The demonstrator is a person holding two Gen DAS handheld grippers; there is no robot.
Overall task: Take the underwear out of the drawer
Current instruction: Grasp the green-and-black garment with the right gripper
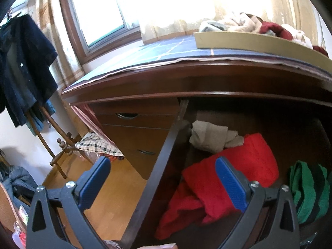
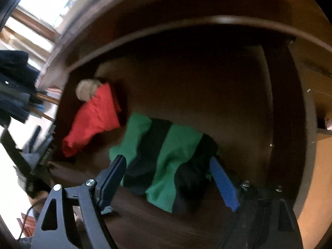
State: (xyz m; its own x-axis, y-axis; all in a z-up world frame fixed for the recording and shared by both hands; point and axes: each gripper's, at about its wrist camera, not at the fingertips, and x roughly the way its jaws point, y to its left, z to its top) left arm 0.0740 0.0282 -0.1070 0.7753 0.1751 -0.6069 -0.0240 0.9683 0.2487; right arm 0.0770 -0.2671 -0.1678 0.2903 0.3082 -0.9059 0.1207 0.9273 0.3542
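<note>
The wooden drawer (image 1: 161,155) is pulled open. Inside lie a red garment (image 1: 228,178), a beige one (image 1: 209,137) behind it and a green-and-black striped one (image 1: 309,188) at the right. My left gripper (image 1: 164,178) is open and empty, straddling the drawer's left wall above the red garment. In the right wrist view the striped garment (image 2: 166,155) lies on the drawer floor (image 2: 207,95), with the red garment (image 2: 95,116) and beige one (image 2: 87,87) further left. My right gripper (image 2: 168,168) is open, its fingers on either side of the striped garment's near part.
The dresser top (image 1: 166,49) carries a blue checked cloth and a cardboard tray (image 1: 249,41) of clothes. Closed drawers (image 1: 134,122) sit to the left. A wooden rack (image 1: 51,137) with dark clothes stands on the wood floor at far left.
</note>
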